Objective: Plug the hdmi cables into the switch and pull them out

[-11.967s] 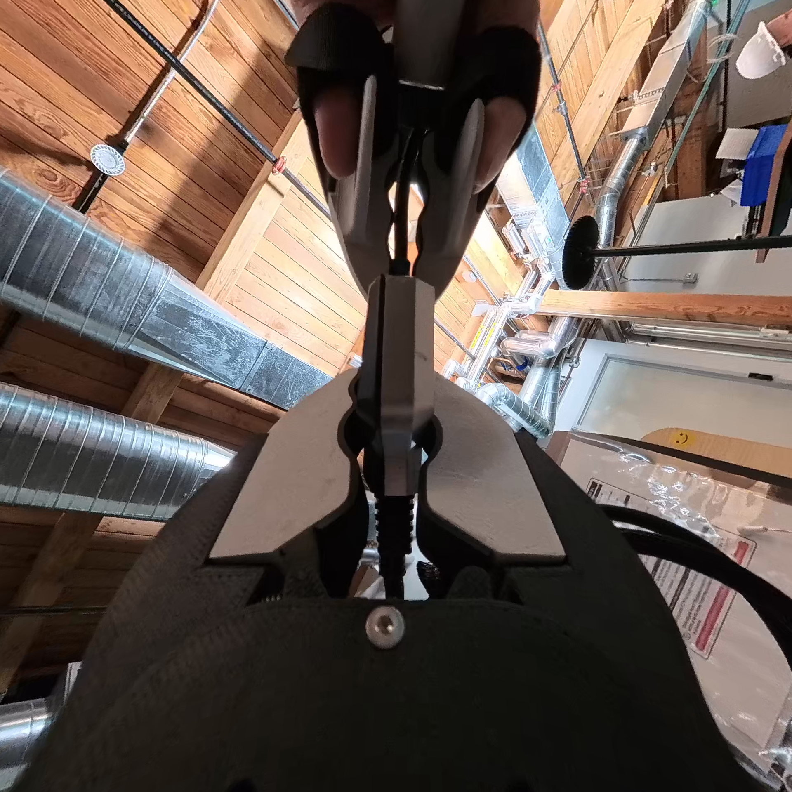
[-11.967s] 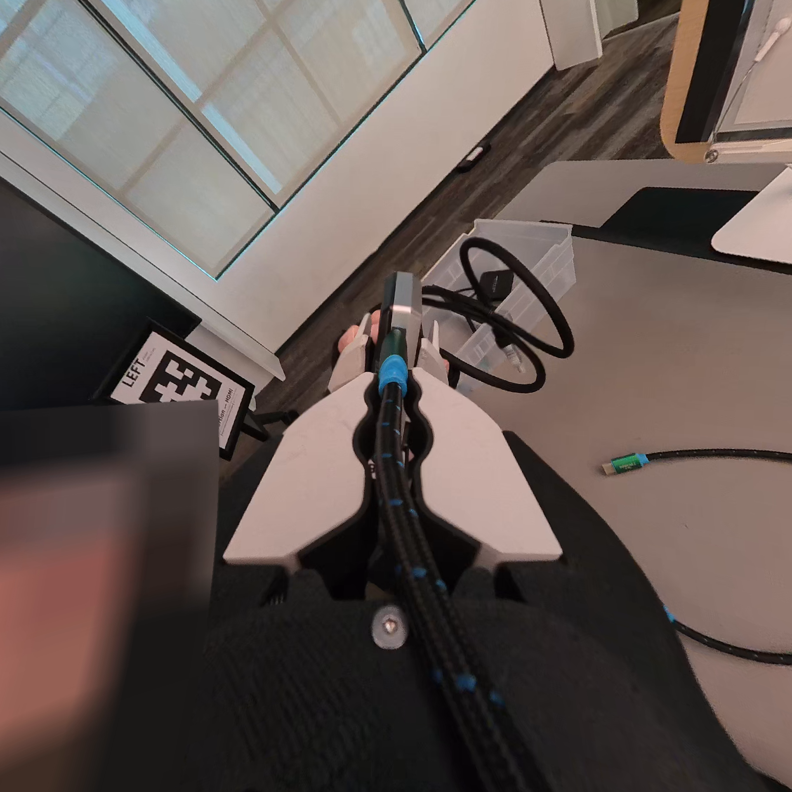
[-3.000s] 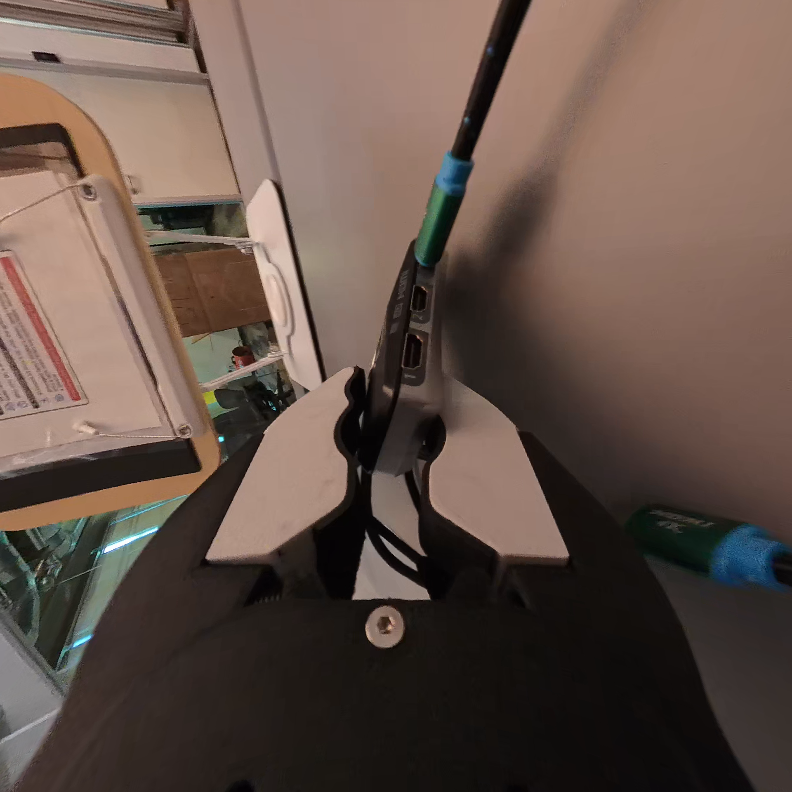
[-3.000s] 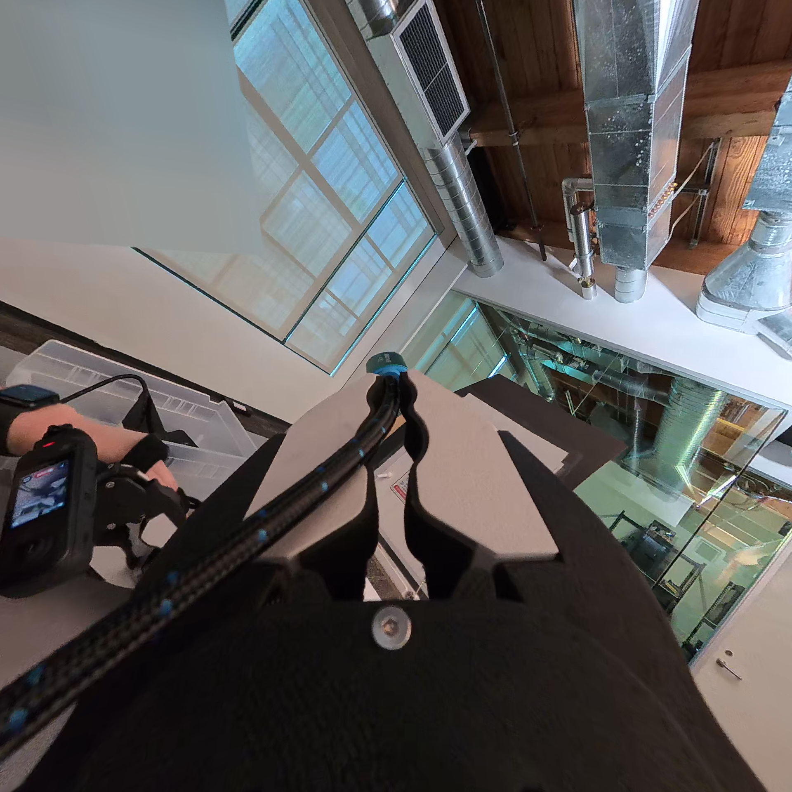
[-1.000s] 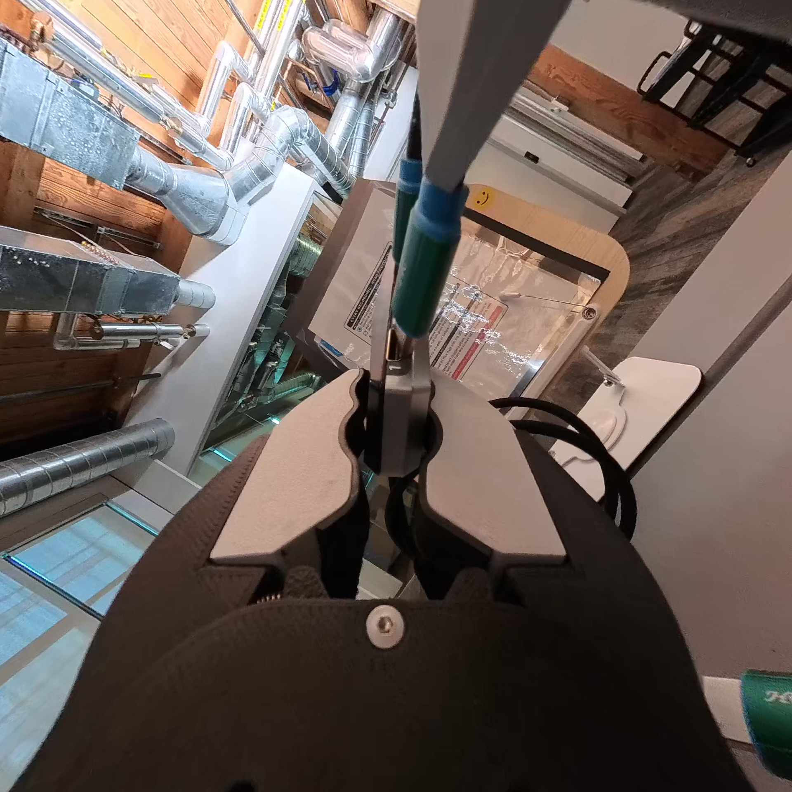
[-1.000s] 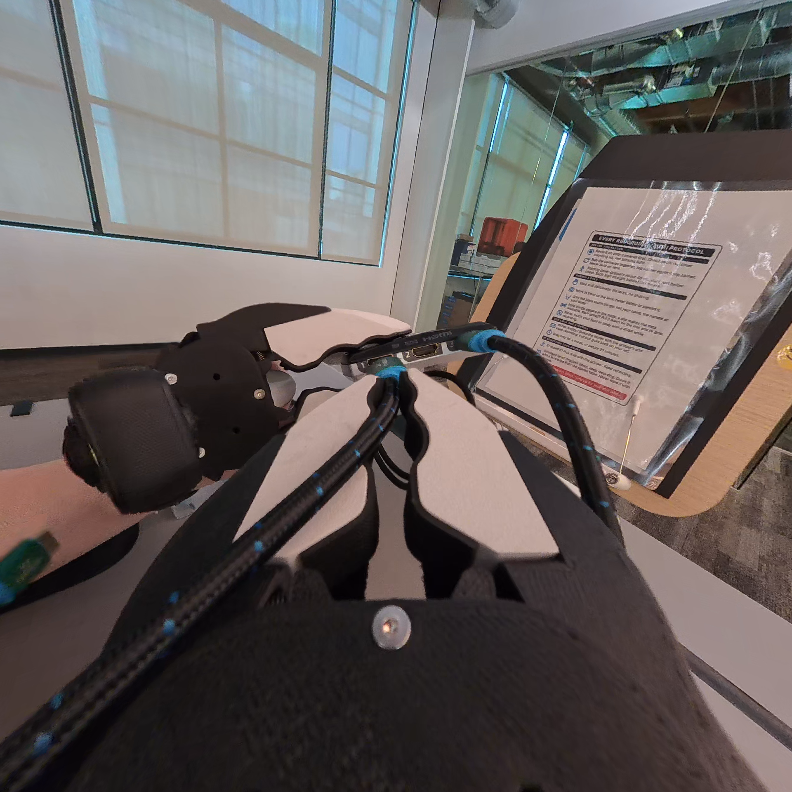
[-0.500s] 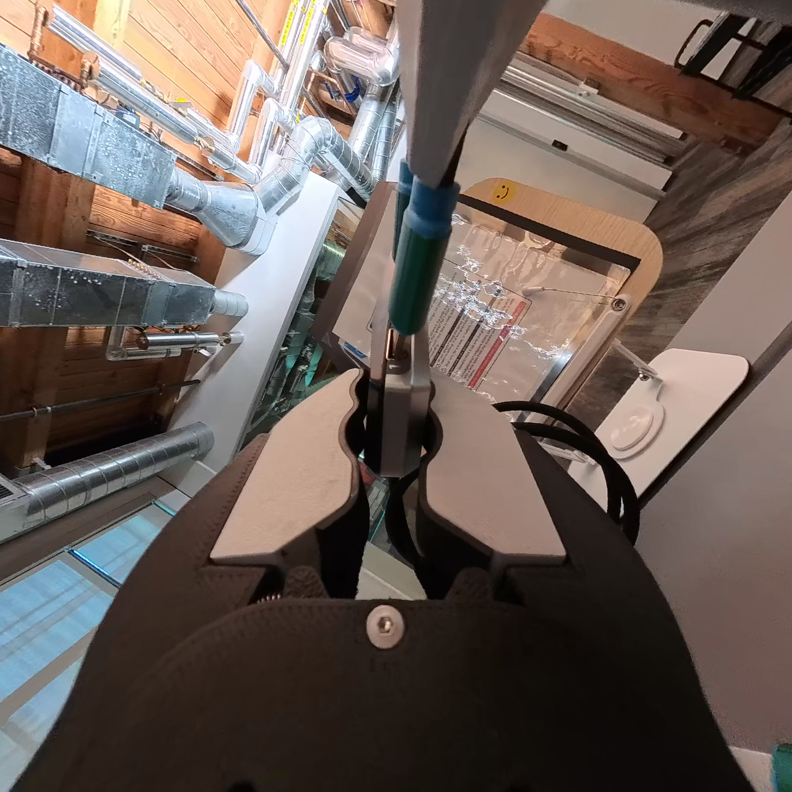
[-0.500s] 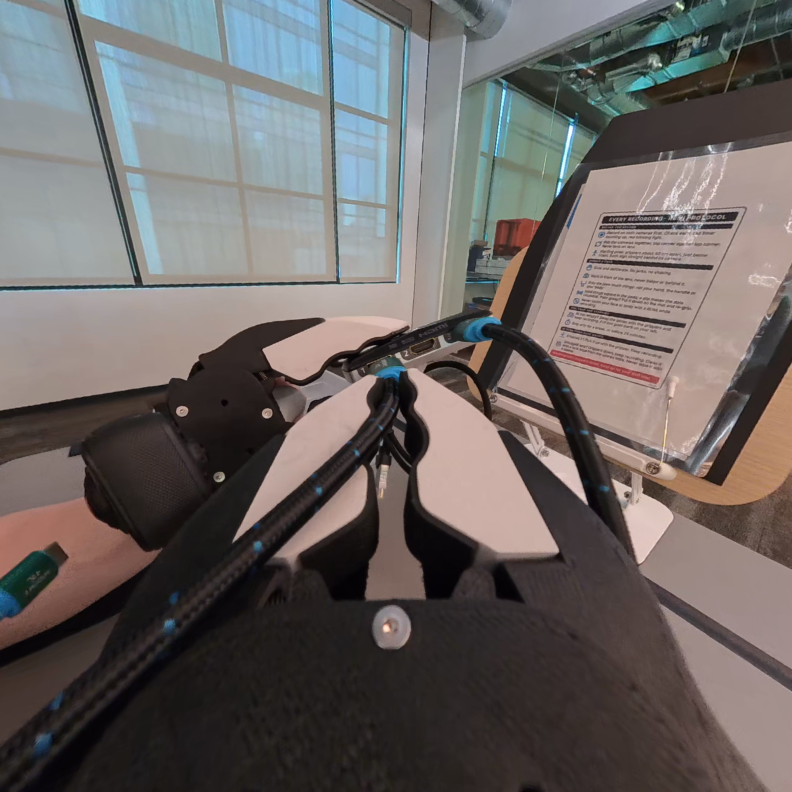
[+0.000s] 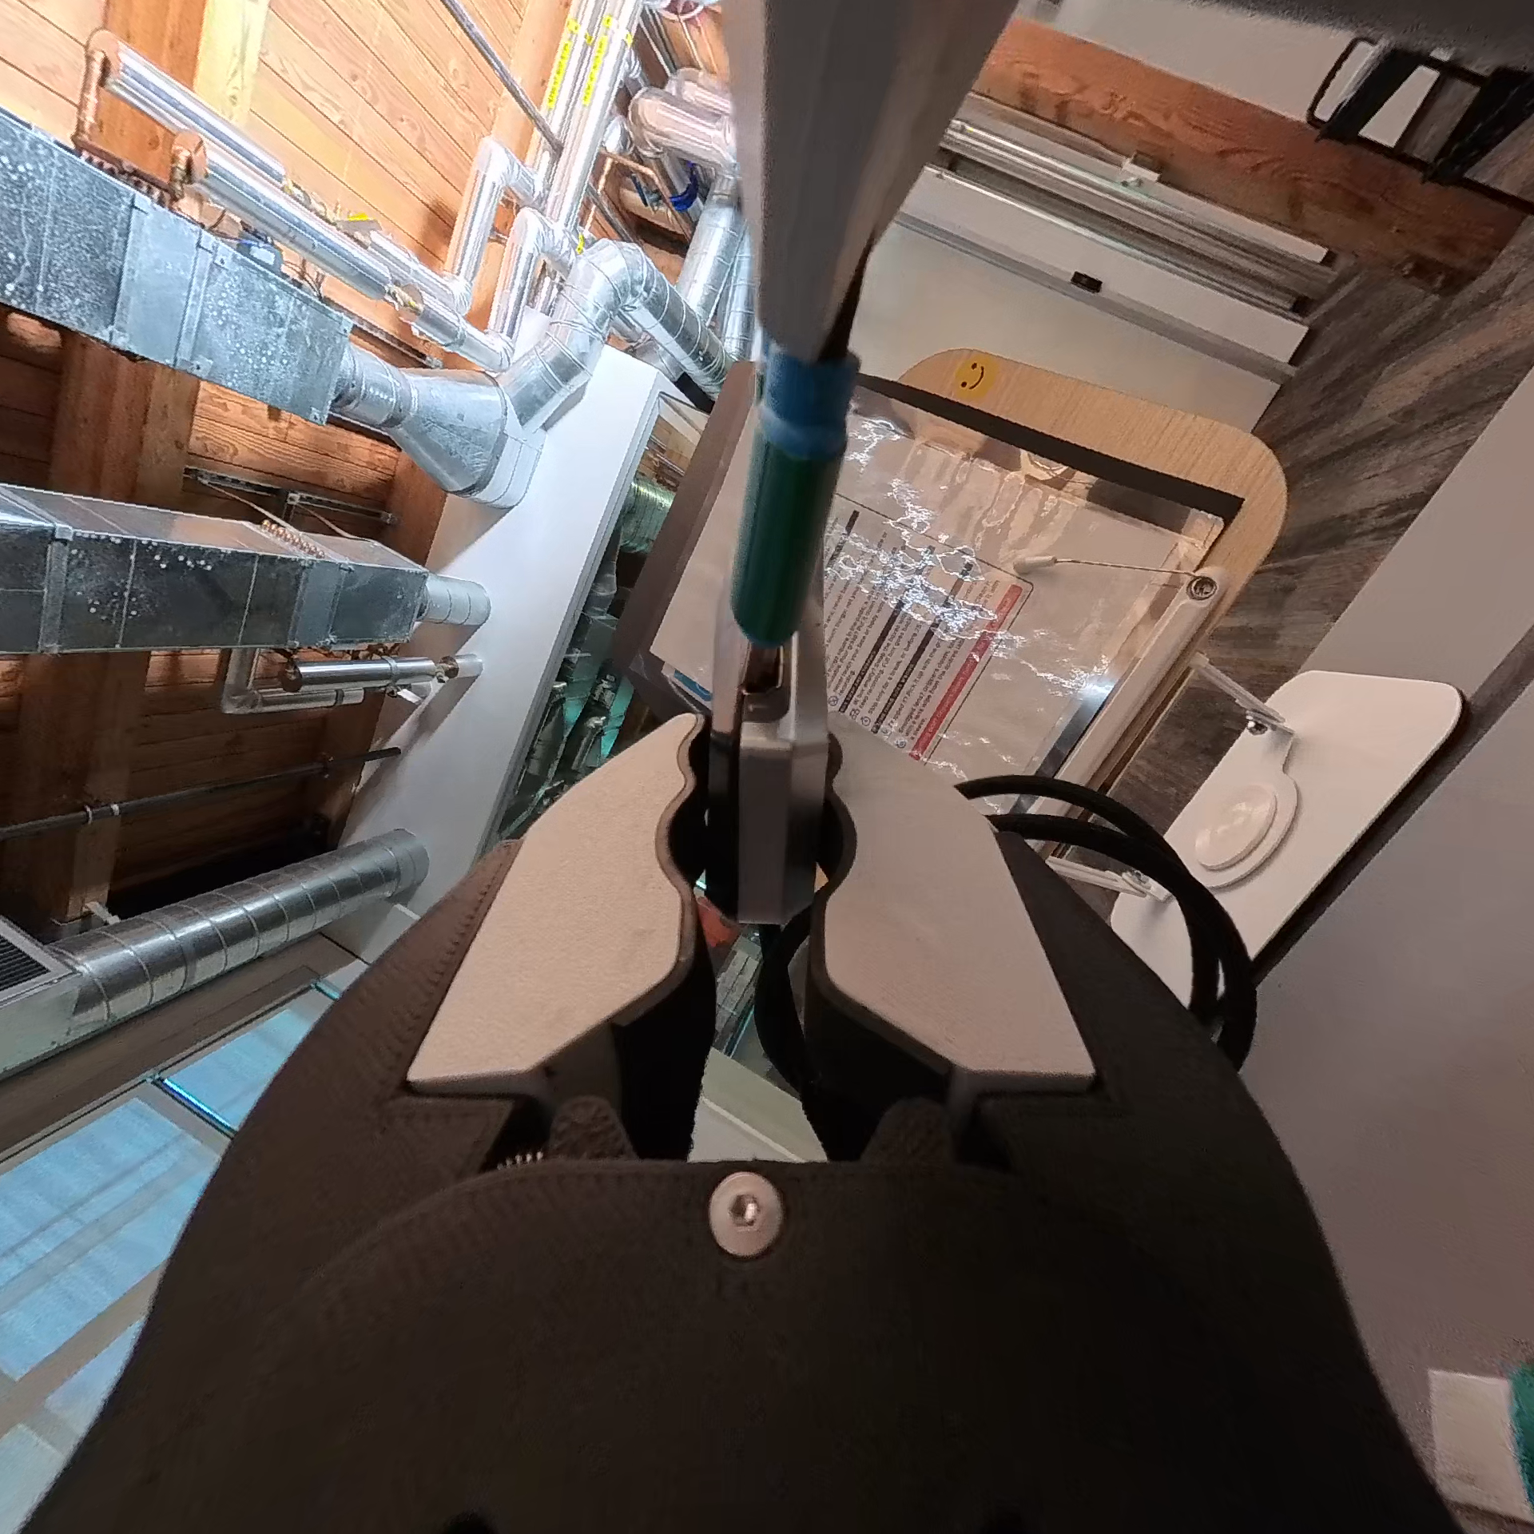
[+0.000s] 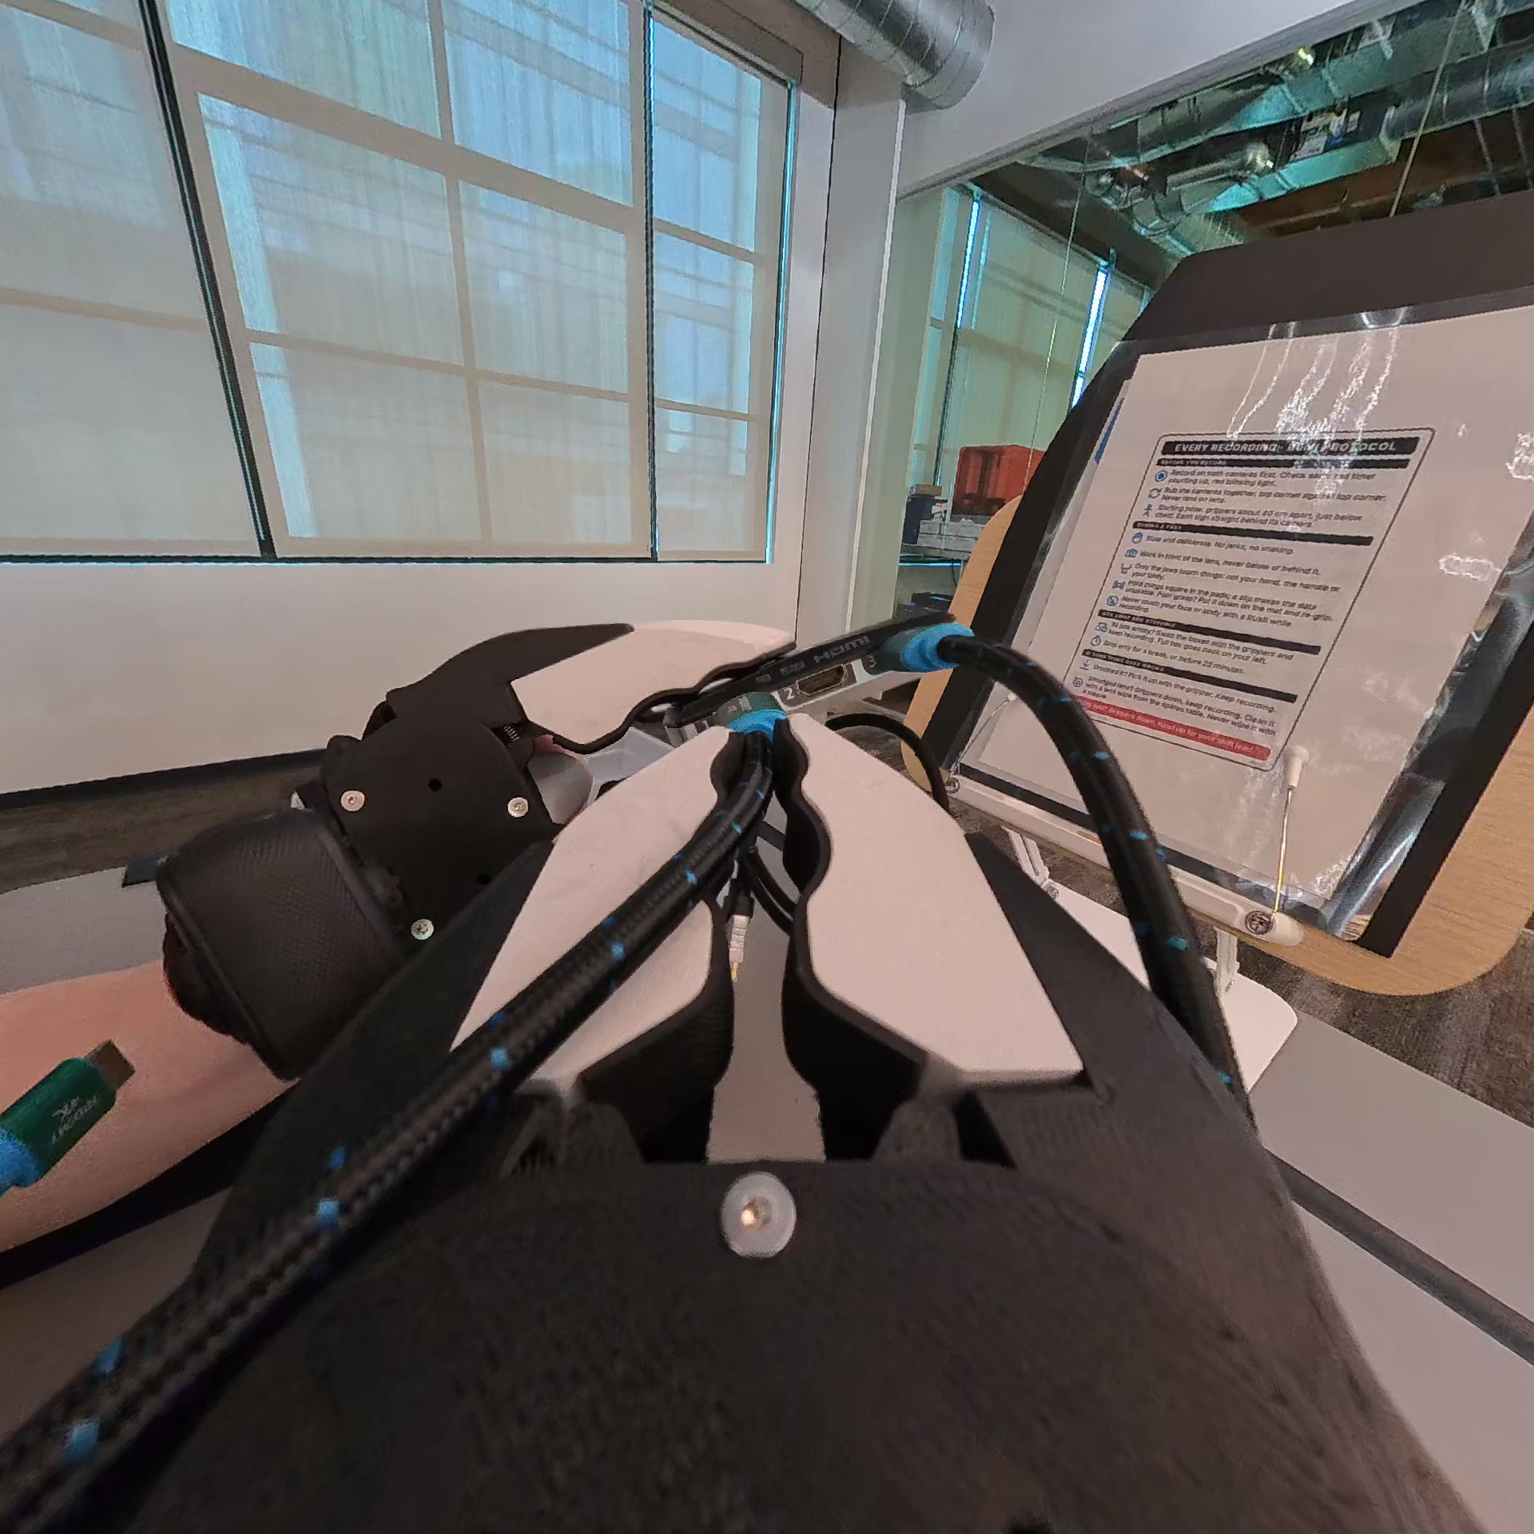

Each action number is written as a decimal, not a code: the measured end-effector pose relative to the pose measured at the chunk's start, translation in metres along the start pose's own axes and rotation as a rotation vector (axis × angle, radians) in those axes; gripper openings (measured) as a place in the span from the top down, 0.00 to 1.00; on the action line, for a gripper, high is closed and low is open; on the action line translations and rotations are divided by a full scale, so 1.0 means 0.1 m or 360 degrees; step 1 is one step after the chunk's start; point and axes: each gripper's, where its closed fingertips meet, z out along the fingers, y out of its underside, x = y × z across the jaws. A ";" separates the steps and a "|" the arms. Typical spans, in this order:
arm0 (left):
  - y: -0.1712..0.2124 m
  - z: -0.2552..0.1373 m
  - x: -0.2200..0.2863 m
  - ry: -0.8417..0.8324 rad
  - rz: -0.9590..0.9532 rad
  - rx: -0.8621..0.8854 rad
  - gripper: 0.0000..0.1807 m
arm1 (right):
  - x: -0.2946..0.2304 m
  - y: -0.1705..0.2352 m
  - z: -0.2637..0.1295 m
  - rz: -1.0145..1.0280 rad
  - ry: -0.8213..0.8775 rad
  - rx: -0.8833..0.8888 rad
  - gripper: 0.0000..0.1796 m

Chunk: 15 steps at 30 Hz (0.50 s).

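Facing switch (image 9: 768, 818), tool-held plug (image 9: 780, 548)

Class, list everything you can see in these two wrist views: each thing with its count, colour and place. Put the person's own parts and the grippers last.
HDMI switch: one, grey, clamped in the left gripper.
HDMI cables: three, black braid, green-and-blue plugs; one plugged in, one at the switch in the right gripper, one loose at lower left.
Instruction sheet stand: one, wood and black, at the right.
Windows: white-framed, behind.
Ducts: silver, overhead.
Forearm: one, at the left.
Left gripper: shut.
Right gripper: shut.
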 end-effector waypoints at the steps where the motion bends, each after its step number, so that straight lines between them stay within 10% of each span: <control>1: 0.00 0.00 0.01 0.0004 -0.0002 -0.0003 0.88 | 0.00 0.01 0.00 -0.0006 -0.0002 -0.0008 0.96; 15: 0.05 0.01 0.14 0.0019 0.0169 -0.0053 0.88 | 0.05 0.19 0.03 0.0149 -0.0005 -0.0163 0.96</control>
